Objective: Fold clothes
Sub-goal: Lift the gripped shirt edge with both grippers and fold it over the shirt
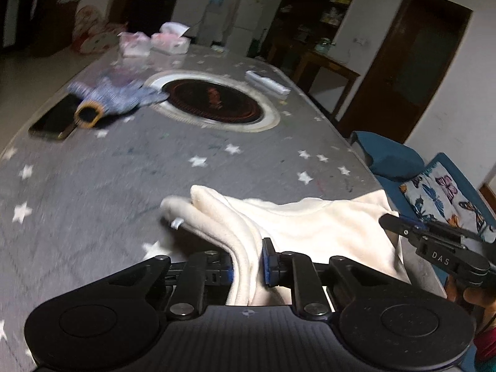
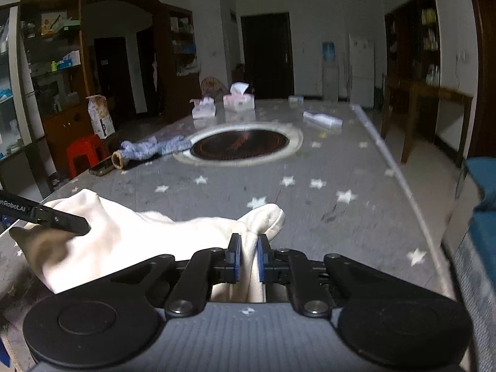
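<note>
Both grippers pinch bunched folds of the cream garment (image 1: 310, 217) at the near table edge (image 2: 400, 170): left gripper (image 1: 248, 259) and right gripper (image 2: 247, 252) each clamped on cloth. Open starred tabletop stretches ahead to the round burner (image 2: 238, 145); a blurred, possibly striped garment (image 1: 114, 93) lies far left.

Cloth (image 1: 310, 226) section between left fingers (image 1: 267, 262) hidden behind gripper body. Same at right fingers (image 2: 263, 260): cloth (image 2: 148, 235) drops out of sight below them. Striped garment (image 1: 114, 93) far ahead of left fingers blurred, type unclear. Tabletop (image 1: 93, 201) left of fingers smeared. Hand (image 1: 474, 294) right of fingers cut by edge.
</note>
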